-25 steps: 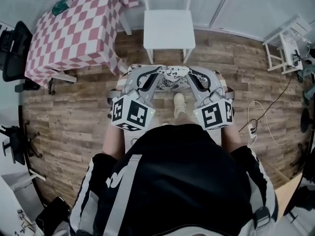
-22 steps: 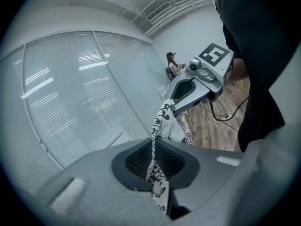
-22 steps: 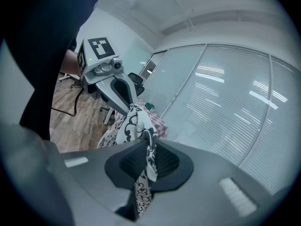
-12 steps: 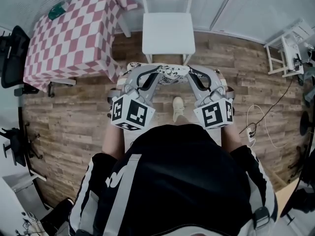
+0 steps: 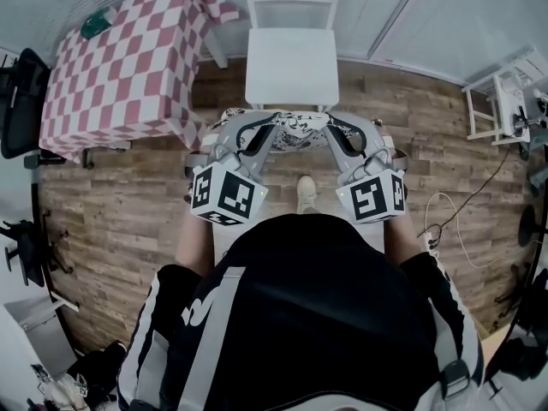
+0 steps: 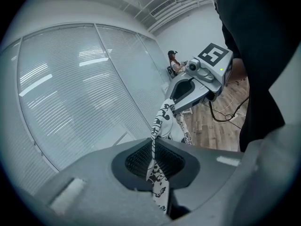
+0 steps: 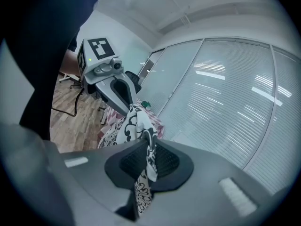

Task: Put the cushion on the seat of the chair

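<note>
As left tongs and right tongs each pinch one end of the patterned cushion, the chair seat lies just above it, top centre.

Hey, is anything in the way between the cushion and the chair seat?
Nothing visible. The left gripper and right gripper hold the cushion just in front of the white chair, whose seat is bare. The checked table stands off to the left.

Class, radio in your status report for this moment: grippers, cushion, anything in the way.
Shut on cushion edges: left gripper, right gripper. It hangs between them, short of white chair. Nothing seen between; checked table off left.
</note>
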A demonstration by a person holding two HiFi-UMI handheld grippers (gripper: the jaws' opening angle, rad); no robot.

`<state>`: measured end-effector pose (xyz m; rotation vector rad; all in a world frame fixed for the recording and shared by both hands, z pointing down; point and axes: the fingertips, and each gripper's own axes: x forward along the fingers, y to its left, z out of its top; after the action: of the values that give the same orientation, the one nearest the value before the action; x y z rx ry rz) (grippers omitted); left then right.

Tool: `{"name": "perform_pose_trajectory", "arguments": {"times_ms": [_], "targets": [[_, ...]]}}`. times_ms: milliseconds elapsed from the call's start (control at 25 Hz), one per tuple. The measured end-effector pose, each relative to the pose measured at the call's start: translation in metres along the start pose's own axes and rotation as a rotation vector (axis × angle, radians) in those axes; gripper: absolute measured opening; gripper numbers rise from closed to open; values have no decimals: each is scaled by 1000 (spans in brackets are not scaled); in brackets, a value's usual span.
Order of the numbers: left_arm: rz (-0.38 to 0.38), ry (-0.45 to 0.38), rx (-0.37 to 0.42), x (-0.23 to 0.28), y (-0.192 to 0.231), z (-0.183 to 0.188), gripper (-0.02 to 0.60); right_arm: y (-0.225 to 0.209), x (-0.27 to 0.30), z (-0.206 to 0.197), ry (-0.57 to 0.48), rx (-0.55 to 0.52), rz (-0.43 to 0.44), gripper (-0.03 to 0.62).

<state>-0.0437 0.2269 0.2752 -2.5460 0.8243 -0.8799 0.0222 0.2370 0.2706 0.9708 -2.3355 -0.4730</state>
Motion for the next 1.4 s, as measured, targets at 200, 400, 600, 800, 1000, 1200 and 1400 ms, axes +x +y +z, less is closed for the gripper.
{"name": "perform_pose_trajectory", "arguments": {"times_ms": [200, 400, 600, 800, 1000, 1200, 1400], "targets": [[10, 7, 5, 21, 14, 8, 18, -23, 9, -9, -9, -5, 13, 15], [26, 17, 2, 41, 26, 13, 18, -42, 17, -19, -27, -2, 29, 15], [49, 23, -19, 59, 34, 16, 18, -58, 26, -30, -37, -8, 49, 15], [67, 35, -38, 71, 35, 16, 18, -68, 31, -38, -56, 0, 66, 15], [75, 45, -47, 76, 34, 14, 18, -72, 34, -43, -64, 1, 78, 15], [83, 50, -43, 78, 38, 14, 18, -74, 37, -44, -67, -1, 81, 16], [81, 50, -55, 78, 38, 13, 18, -72, 37, -42, -67, -2, 90, 17]]}}
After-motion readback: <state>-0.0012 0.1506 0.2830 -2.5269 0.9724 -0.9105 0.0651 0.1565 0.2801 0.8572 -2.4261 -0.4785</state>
